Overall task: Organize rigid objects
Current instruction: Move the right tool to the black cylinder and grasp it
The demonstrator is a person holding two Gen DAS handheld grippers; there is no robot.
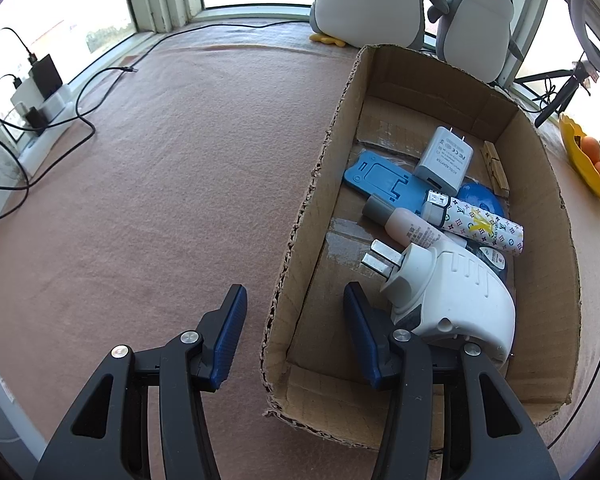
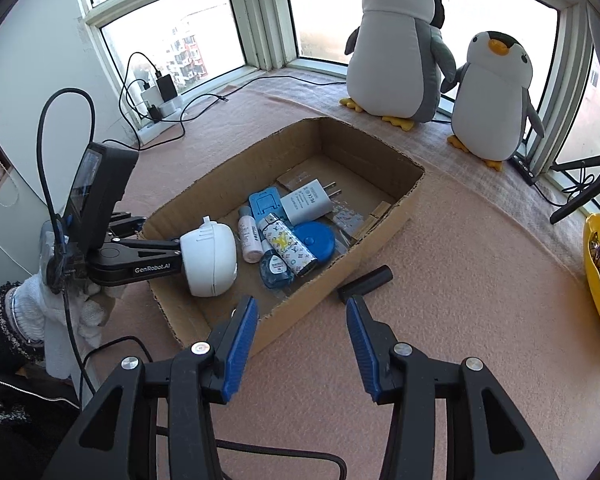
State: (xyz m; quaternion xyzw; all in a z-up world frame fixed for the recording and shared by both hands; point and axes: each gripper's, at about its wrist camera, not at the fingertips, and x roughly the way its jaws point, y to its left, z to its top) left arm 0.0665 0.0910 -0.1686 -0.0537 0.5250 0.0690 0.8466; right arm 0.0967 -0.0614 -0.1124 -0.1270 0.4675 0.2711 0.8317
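My left gripper [image 1: 294,320]: jaws straddling cardboard box [image 1: 300,216] wall, gripping nothing. My right gripper [image 2: 302,330]: parted, empty; black cylinder [image 2: 365,283] at one o'clock, open mat beyond.

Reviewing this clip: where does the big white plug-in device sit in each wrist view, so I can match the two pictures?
Left wrist: white plug-in device, lower right, inside the cardboard box, prongs pointing up-left.
Right wrist: same device, left of centre, at the box's near-left end.
Shared landmark: the white USB charger deeper in the box.

surface: pink cloth [image 2: 440,320] | windows [image 2: 328,12]: bright daylight | wall [image 2: 28,80]: pale | frames: white
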